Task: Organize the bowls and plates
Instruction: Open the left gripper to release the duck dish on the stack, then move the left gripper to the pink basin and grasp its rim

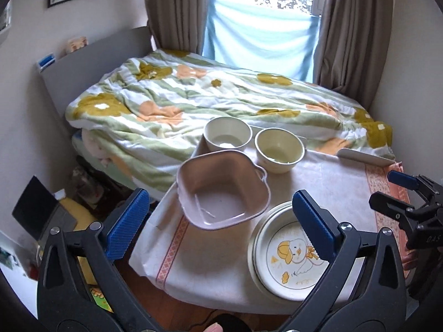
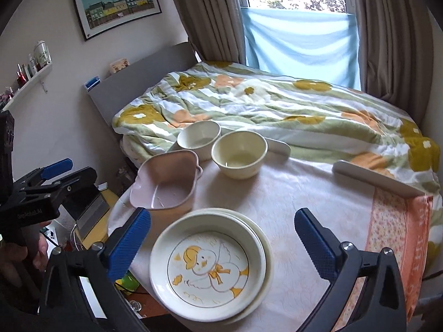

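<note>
Nearest the cameras, both claws hang spread wide with nothing between their blue pads. The left claw (image 1: 221, 221) hovers above the near left edge of the desk (image 1: 210, 265), its fingers framing the pink dish and the plates; the right claw (image 2: 224, 246) hovers over the near middle, its fingers on either side of the plates.

Directly below the right claw sits the duck plate (image 2: 207, 262), a deep cream plate with a yellow-hatted duck printed inside (it rests on top of at least one more plate whose rim shows at its right side). The stack stands on the white cloth (image 2: 290, 193) covering the desk, close to the near edge.

Just behind and to the left of the plates stands the pink square bowl (image 1: 224, 191), empty, at the desk's left edge. Farther back, two round cream bowls stand upright side by side: the left bowl (image 1: 227, 137) at the far left corner and the right bowl (image 1: 279, 149) just beside it, apart from the pink one.

Beyond the desk lies a bed (image 1: 193, 102) with a flowered quilt, then brown curtains (image 1: 349, 36) around a window.
</note>
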{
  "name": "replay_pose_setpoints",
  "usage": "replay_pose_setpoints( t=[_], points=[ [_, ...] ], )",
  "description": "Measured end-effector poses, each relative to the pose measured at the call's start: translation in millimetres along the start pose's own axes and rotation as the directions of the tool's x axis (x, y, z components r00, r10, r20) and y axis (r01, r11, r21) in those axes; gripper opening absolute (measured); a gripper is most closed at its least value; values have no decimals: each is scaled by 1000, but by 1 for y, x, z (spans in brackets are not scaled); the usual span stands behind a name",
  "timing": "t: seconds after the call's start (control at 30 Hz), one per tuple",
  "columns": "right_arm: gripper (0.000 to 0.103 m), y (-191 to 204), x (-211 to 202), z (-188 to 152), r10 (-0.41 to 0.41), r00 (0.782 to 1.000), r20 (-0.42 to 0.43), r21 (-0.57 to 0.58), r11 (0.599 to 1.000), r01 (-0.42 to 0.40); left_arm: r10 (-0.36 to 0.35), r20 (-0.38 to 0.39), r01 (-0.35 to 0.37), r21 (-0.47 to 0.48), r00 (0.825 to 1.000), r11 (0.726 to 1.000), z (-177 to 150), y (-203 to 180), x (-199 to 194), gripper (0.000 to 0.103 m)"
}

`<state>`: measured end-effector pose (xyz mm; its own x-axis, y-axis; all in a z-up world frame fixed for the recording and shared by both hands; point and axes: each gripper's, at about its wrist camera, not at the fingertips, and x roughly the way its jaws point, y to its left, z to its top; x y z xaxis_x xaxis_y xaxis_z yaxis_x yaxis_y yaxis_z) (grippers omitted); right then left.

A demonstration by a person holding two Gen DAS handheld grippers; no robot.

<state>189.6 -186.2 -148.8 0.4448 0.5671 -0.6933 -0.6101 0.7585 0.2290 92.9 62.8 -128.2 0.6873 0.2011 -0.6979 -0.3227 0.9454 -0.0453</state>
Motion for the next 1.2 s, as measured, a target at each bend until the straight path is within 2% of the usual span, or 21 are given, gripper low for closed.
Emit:
replay_pose_setpoints(
  t=[0.07,0.13,0.17,0.27,0.37,0.5,0.53,0.57,0.63,0.7,0.77,0.83,0.87,0.9,0.93,1.0,1.03,1.1,1.2],
  points=[
    [103,4,9,12,13,1000,-14,-23,1000,-13,-12,-22,11,-53,1000,999,-1,18,4,103],
    [103,9,24,25,10,997,-76,-57,998,-14,-37,-52,31,-118,998,993,-2,37,13,103],
    [103,13,33,31,13,994,-109,-70,997,-20,-59,-61,48,-157,996,986,-3,48,18,103],
    [103,21,58,45,24,991,-134,-74,997,-34,-126,-97,96,-264,987,960,-7,75,42,102],
    [103,27,101,53,80,970,-230,-46,995,-93,-167,-154,111,-318,974,941,-12,90,73,96],
    [101,29,157,51,113,935,-338,17,993,-113,-228,-228,137,-356,946,924,-18,95,119,85],
    [95,28,167,49,118,928,-353,28,993,-115,-244,-247,144,-363,938,921,-19,96,129,81],
    [91,28,178,47,123,921,-370,39,992,-117,-261,-267,152,-369,928,917,-21,96,141,73],
    [73,28,198,44,133,907,-399,64,991,-117,-280,-297,162,-367,913,916,-24,93,160,65],
    [66,27,217,41,138,892,-431,84,990,-113,-294,-320,171,-362,901,916,-25,91,177,52],
    [59,25,229,38,140,881,-452,102,989,-105,-297,-338,171,-356,893,919,-25,90,190,49],
    [46,25,238,35,146,874,-463,114,988,-104,-297,-344,169,-357,891,919,-25,92,199,48],
    [44,25,240,35,148,873,-464,116,988,-105,-296,-346,166,-359,890,918,-25,94,202,43],
    [38,25,243,34,149,873,-464,118,987,-106,-293,-349,160,-362,890,918,-25,96,205,34],
    [33,25,245,34,149,874,-463,121,987,-104,-294,-354,158,-365,888,917,-26,98,208,31],
    [28,24,248,36,151,874,-461,130,986,-103,-295,-365,154,-369,883,917,-25,102,214,17],
    [20,24,250,36,154,875,-459,133,986,-104,-295,-370,154,-365,881,918,-25,102,217,13],
    [13,24,253,36,162,872,-462,139,984,-110,-290,-379,154,-351,879,924,-25,102,219,10],
    [11,26,253,36,154,873,-463,128,986,-106,-271,-384,148,-320,883,936,-22,99,219,9]
  ],
)
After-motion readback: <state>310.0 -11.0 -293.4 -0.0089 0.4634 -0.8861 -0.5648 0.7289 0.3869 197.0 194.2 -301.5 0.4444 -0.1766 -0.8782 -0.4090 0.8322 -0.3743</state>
